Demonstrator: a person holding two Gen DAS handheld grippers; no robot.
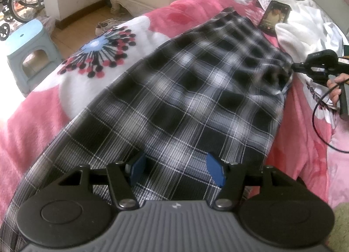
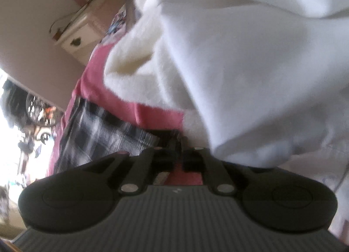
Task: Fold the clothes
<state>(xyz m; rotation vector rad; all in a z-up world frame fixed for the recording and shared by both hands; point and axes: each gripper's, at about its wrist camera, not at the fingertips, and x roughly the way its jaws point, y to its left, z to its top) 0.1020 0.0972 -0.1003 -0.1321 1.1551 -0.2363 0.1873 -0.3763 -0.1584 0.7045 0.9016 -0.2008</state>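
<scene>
Blue-padded left gripper (image 1: 176,170) hovered with jaws apart over the near end of a thin, limp plaid garment (image 1: 185,90) spread on the pink bed (image 1: 39,121), while the right gripper (image 1: 293,66) pinched its far corner, the likeliest handhold.

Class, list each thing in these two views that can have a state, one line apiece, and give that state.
Plaid garment: spread on the bed, not yet folded.
Left tool: open over the plaid's near end.
Right tool: shut on the plaid's far edge.
Phone: screen lit, lying on the blanket.
White clothes: heaped, unfolded.
Blue stool: upright on the floor.
</scene>
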